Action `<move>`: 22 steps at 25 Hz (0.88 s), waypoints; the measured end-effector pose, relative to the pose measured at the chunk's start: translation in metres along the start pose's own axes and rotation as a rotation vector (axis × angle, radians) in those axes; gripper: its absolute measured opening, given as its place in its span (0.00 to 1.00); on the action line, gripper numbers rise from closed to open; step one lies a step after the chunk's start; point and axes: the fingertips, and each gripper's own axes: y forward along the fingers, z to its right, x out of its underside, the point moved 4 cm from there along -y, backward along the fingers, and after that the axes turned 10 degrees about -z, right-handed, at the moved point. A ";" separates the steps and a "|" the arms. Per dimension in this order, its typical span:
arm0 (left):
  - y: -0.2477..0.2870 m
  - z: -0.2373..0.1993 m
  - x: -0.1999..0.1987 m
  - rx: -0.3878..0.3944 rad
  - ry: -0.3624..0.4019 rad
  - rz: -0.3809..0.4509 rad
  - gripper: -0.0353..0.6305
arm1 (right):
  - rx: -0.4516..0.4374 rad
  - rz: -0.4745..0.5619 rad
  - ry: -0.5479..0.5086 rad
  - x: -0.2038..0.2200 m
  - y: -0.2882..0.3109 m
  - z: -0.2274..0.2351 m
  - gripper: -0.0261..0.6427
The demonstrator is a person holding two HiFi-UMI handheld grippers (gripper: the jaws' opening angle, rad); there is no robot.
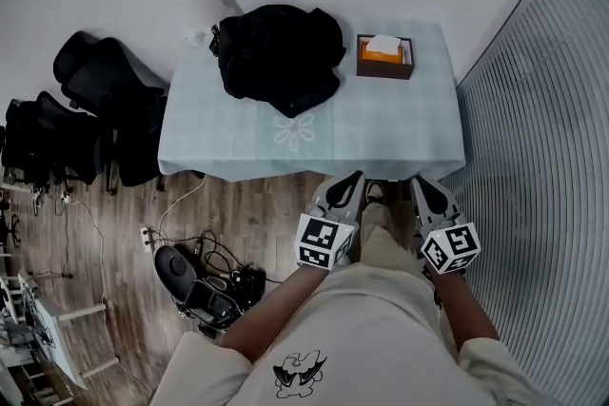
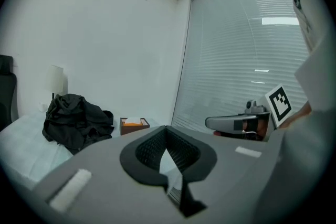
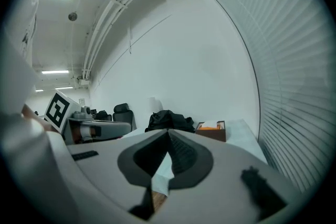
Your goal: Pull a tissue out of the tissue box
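The tissue box [image 1: 384,56] is brown with an orange top and a white tissue standing out of it. It sits at the far right of the table [image 1: 381,143]. It also shows small in the left gripper view as the box [image 2: 134,125] and in the right gripper view as the box [image 3: 212,130]. My left gripper [image 1: 353,179] and right gripper [image 1: 420,183] hover side by side at the table's near edge, well short of the box. The left gripper [image 2: 167,129] has its jaws together with nothing in them. The right gripper [image 3: 169,134] is likewise shut and empty.
A black garment [image 1: 278,57] lies heaped on the table left of the box, with a white object [image 1: 205,0] behind it. Black chairs [image 1: 86,109] stand left of the table. Cables and gear [image 1: 205,285] lie on the wood floor. A slatted wall [image 1: 552,157] runs along the right.
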 end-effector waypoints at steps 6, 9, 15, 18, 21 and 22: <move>0.091 -0.041 -0.051 -0.045 0.013 -0.008 0.06 | -0.051 -0.008 -0.046 -0.046 0.079 0.068 0.06; 0.126 -0.057 -0.077 -0.064 0.023 -0.016 0.06 | -0.061 -0.006 -0.026 -0.072 0.106 0.103 0.06; 0.171 -0.081 -0.110 -0.080 -0.005 -0.015 0.06 | -0.056 -0.005 -0.021 -0.105 0.141 0.146 0.06; 0.186 -0.086 -0.117 -0.058 0.027 -0.026 0.06 | -0.042 -0.013 -0.030 -0.110 0.152 0.155 0.06; 0.194 -0.095 -0.123 -0.038 0.036 -0.027 0.06 | -0.019 -0.013 -0.033 -0.117 0.161 0.157 0.06; 0.194 -0.099 -0.124 -0.035 0.041 -0.030 0.06 | -0.011 -0.010 -0.028 -0.119 0.163 0.156 0.06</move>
